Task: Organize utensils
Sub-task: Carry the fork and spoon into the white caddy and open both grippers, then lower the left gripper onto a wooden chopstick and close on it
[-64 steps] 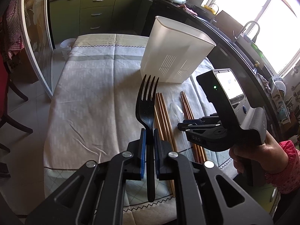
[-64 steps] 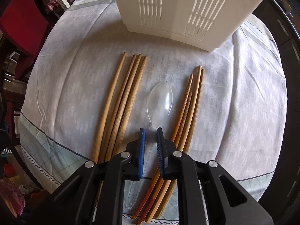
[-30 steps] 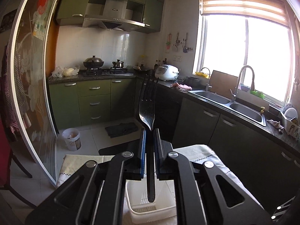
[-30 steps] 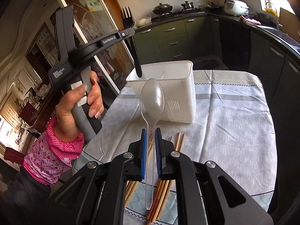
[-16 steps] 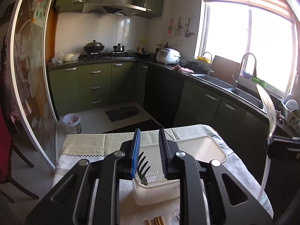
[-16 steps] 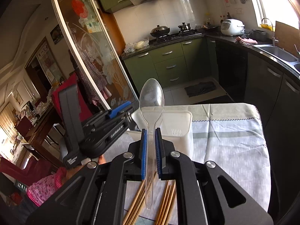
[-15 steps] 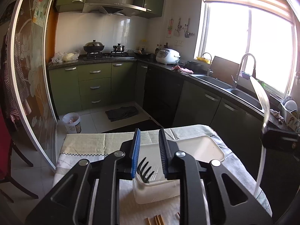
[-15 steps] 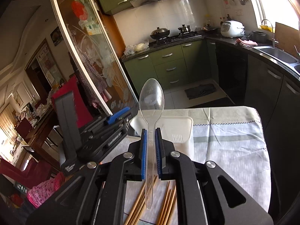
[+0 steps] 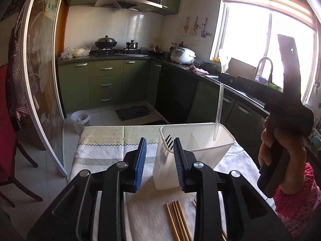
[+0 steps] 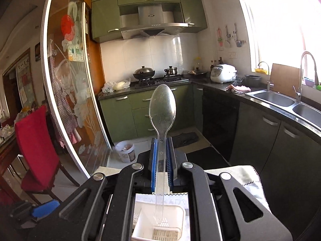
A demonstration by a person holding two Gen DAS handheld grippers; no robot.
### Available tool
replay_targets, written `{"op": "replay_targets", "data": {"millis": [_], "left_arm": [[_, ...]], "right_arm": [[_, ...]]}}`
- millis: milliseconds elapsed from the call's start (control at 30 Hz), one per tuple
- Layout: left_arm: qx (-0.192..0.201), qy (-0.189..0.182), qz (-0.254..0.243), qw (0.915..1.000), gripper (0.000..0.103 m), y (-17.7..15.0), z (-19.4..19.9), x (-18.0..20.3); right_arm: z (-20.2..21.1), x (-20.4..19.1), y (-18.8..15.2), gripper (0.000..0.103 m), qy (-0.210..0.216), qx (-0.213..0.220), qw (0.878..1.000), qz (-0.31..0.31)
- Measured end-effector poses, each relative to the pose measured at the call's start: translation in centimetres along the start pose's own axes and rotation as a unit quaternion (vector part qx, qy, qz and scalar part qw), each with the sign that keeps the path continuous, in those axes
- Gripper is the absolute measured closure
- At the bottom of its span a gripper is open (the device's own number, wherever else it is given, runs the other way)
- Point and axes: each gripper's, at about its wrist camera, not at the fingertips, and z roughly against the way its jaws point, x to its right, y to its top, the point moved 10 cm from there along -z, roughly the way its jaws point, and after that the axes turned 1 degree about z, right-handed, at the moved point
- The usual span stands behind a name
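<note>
A white plastic utensil holder [image 9: 200,140] stands on the table. A black fork [image 9: 169,141] stands in its left compartment, tines up. My left gripper [image 9: 159,160] is open and empty just in front of the holder. My right gripper [image 10: 161,160] is shut on a clear plastic spoon [image 10: 162,108], held upright with the bowl up. In the left wrist view the spoon [image 9: 219,98] hangs with its handle tip inside the holder's right compartment. In the right wrist view the holder [image 10: 176,217] lies directly below the spoon. Wooden chopsticks [image 9: 176,219] lie on the tablecloth near me.
The table has a pale tablecloth [image 9: 104,150]. A red chair [image 10: 36,146] stands to the left beside a glass sliding door [image 10: 66,92]. Green kitchen cabinets [image 9: 104,82], a stove and a sink [image 10: 280,98] lie beyond the table.
My left gripper opened and dropped the fork into the holder, then drew back. My right gripper carried the spoon over the holder and lowered its handle into the right compartment.
</note>
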Motion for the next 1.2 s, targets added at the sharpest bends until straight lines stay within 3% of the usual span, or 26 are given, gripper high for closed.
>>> {"op": "replay_targets", "data": {"millis": [333,533,600,767,933,1033,1200], "left_arm": [[-0.036,0.003,-0.01,0.9993,0.076,-1.7,-0.6,0.8],[-0.114,0.009,0.002,0.9934,0.07,-4.8,-1.9,1.1],[-0.152,0.014,0.006,0.9883,0.07,-6.4,-2.4,1.1],[-0.252,0.015,0.036,0.967,0.07,-10.7,-3.7,0.9],[-0.323,0.042,0.03,0.945,0.07,-14.2,-5.2,0.4],[-0.354,0.047,0.031,0.9336,0.07,-15.9,-6.0,0.3],[-0.373,0.056,0.017,0.9259,0.071,-17.2,-6.4,0.8]], "right_arm": [[1.3,-0.2,-6.5,0.093,0.014,-0.036,0.999,0.026],[2.4,0.6,-8.0,0.088,0.017,-0.048,0.998,0.033],[3.1,1.0,-8.0,0.082,0.018,-0.047,0.998,0.032],[6.6,2.1,-8.1,0.081,0.029,-0.04,0.999,0.019],[10.5,4.7,-10.6,0.078,0.032,-0.064,0.997,0.01],[12.1,6.3,-12.8,0.078,0.029,-0.084,0.996,0.006],[13.9,9.0,-15.9,0.078,0.021,-0.113,0.993,-0.003]]}}
